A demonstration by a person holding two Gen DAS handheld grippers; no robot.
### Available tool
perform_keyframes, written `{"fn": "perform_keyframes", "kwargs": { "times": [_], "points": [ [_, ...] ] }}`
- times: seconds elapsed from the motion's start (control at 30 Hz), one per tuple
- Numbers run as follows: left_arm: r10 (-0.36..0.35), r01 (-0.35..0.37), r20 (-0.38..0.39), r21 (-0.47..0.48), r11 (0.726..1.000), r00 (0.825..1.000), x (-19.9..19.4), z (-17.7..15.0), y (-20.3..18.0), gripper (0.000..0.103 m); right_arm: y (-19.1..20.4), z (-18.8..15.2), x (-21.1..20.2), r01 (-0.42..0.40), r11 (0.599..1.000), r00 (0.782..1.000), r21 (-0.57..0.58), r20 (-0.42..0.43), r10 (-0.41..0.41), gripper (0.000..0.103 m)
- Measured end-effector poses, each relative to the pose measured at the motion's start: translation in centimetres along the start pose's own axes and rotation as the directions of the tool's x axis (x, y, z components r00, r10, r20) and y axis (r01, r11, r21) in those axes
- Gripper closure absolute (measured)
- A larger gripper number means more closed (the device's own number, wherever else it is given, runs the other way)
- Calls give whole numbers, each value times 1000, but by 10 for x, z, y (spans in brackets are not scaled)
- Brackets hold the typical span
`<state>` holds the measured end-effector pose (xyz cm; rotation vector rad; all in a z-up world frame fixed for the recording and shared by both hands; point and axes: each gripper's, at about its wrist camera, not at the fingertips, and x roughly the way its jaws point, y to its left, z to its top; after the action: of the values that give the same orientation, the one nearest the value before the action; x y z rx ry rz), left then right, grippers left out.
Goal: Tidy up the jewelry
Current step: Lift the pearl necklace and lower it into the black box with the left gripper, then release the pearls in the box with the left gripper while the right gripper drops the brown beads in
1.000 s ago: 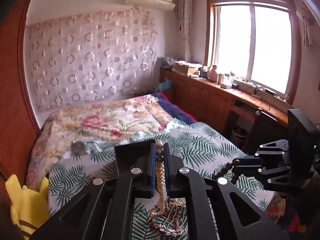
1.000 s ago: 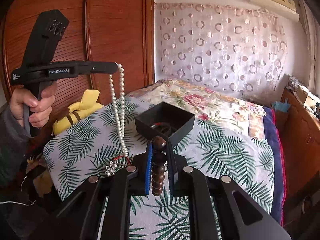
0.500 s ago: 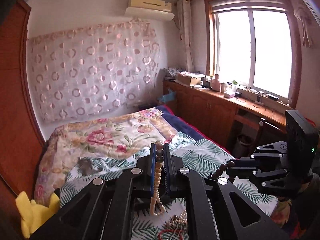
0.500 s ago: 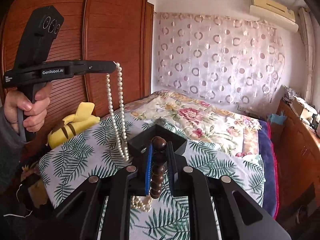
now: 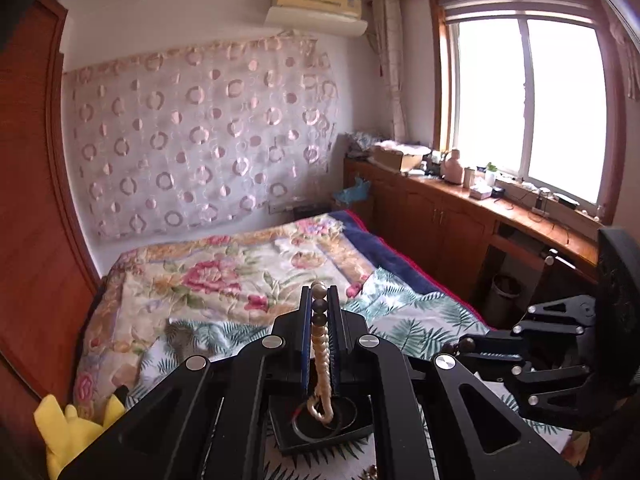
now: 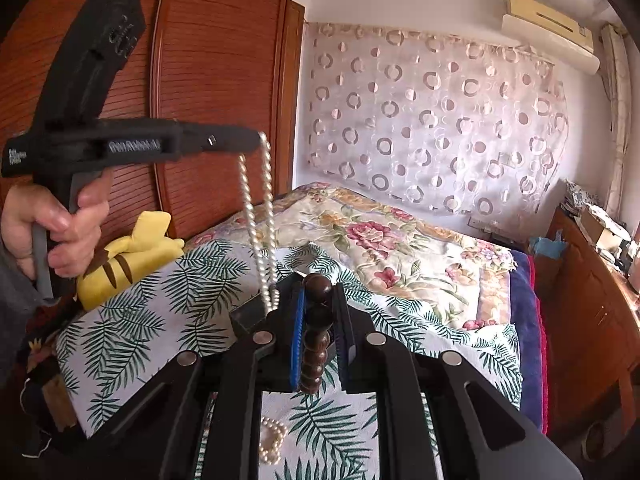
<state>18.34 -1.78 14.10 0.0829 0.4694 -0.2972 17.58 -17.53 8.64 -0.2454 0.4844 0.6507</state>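
My left gripper (image 5: 320, 294) is shut on a pearl necklace (image 5: 322, 354), which hangs down with its lower loop over the black jewelry box (image 5: 320, 428) on the bed. In the right wrist view the left gripper (image 6: 256, 140) is raised at upper left and the necklace (image 6: 266, 220) dangles to the box (image 6: 250, 314), mostly hidden behind my fingers. My right gripper (image 6: 318, 290) is shut on a dark wooden bead bracelet (image 6: 316, 344), held above the leaf-print cloth (image 6: 160, 304). It also shows at the right in the left wrist view (image 5: 464, 346).
A small pearl bracelet (image 6: 272, 440) lies on the leaf-print cloth below my right gripper. A yellow plush toy (image 6: 132, 252) sits at the bed's left edge by the wooden wardrobe (image 6: 216, 80). A floral quilt (image 5: 224, 276) covers the far bed; a wooden counter (image 5: 480, 208) runs under the window.
My left gripper lifted the pearl necklace off the cloth and carried it over the black box. The right gripper rose slightly with the wooden bracelet.
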Motion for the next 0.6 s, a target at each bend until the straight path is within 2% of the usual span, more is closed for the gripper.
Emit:
{"fn": "perform_keyframes", "kwargs": {
  "times": [0.3, 0.6],
  "points": [
    [15, -24, -134, -65, 998, 991, 67, -49, 31, 96, -1, 5, 49, 0, 1000, 999, 9, -42, 1, 88],
    [16, -37, -210, -94, 995, 978, 97, -97, 49, 96, -2, -1, 105, -5, 1000, 993, 26, -115, 8, 88]
  ]
}}
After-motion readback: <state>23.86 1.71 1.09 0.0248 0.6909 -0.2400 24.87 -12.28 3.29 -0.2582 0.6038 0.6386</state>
